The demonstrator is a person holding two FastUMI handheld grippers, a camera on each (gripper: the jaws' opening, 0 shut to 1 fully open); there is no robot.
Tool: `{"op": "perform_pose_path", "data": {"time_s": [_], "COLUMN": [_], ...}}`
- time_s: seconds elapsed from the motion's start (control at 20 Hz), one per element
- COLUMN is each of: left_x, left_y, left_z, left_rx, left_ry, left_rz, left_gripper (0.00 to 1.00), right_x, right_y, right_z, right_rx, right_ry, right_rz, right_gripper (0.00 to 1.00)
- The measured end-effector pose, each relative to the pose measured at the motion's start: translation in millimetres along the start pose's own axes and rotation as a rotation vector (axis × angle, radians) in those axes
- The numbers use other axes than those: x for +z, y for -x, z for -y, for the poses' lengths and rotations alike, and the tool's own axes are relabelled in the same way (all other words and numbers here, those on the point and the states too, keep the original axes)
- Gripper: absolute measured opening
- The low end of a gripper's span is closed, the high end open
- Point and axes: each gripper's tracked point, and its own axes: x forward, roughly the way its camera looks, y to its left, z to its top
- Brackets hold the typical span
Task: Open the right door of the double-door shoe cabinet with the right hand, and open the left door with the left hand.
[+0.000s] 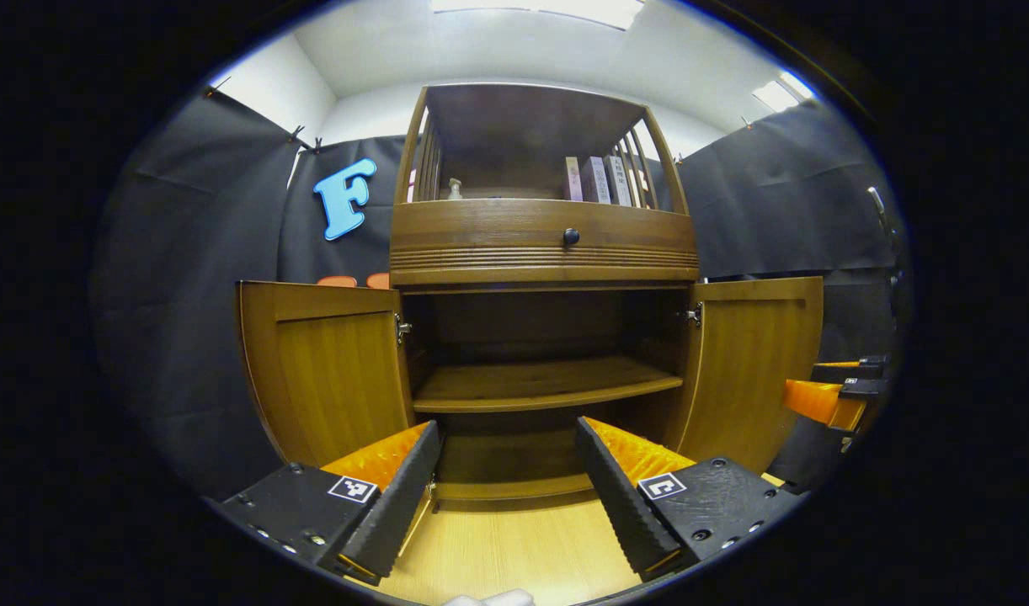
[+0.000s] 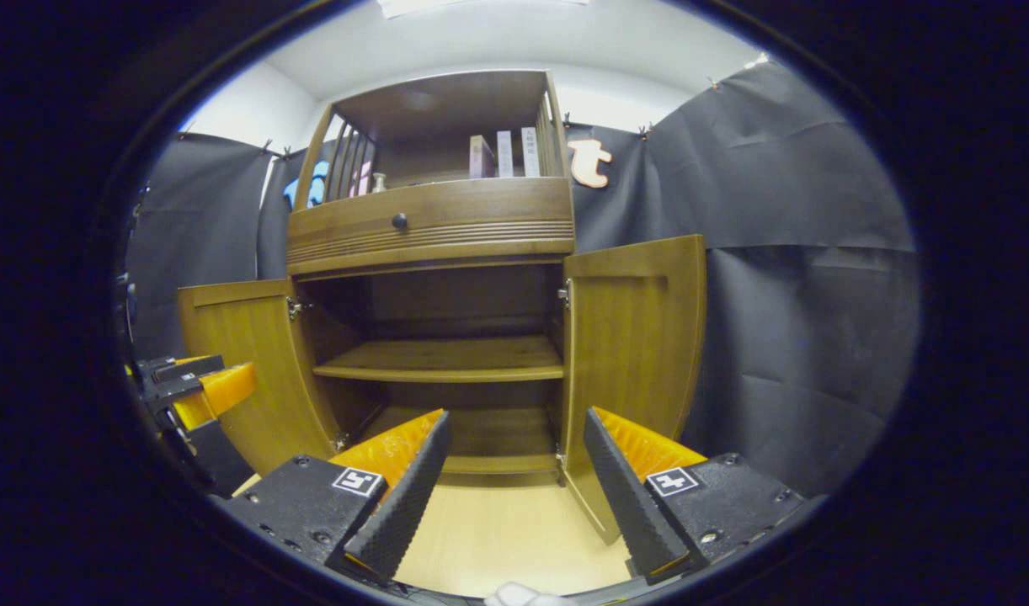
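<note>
Ahead of both cameras stands the shoe cabinet [image 1: 544, 244], with its left door [image 1: 325, 370] and right door [image 1: 754, 358] both swung wide open, baring an inner shelf [image 1: 544, 383]. Before it, the left gripper [image 1: 508, 438] hangs with jaws spread, grasping nothing. Likewise the right gripper [image 2: 517, 429] is released, clear of the right door, above the pale wooden floor [image 2: 506, 539].
</note>
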Motion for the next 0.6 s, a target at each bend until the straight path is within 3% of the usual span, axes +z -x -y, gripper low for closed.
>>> {"op": "perform_pose_path", "data": {"time_s": [0.2,0.25,0.3,0.35,0.4,0.6], "left_x": [-2.0,-1.7,-1.6,-2.9,-4.1,-3.8], "left_y": [0.1,0.4,0.7,0.9,1.4,5.1], "left_z": [-3.1,-5.0,-5.5,-4.0,-2.3,-0.7], "left_rx": [0.002,0.01,0.012,0.006,0.0,-0.017], "left_ry": [-0.023,-0.028,-0.031,-0.03,-0.028,-0.042], "left_rz": [0.001,0.006,0.01,0.008,0.008,0.015], "left_gripper": [0.96,1.0,0.96,1.0,0.96,0.96], "right_x": [-1.8,-2.0,-2.5,-2.6,-2.3,-0.4], "right_y": [2.7,4.0,5.3,7.0,7.9,9.4], "right_z": [0.2,-0.4,-1.4,-2.8,-4.4,-8.3], "right_rx": [-0.017,-0.019,-0.022,-0.021,-0.021,-0.026], "right_ry": [-0.007,-0.008,-0.008,-0.01,-0.012,-0.009], "right_rz": [0.003,0.005,0.005,0.007,0.009,0.013], "right_gripper": [0.99,0.99,0.99,0.99,0.99,0.99]}}
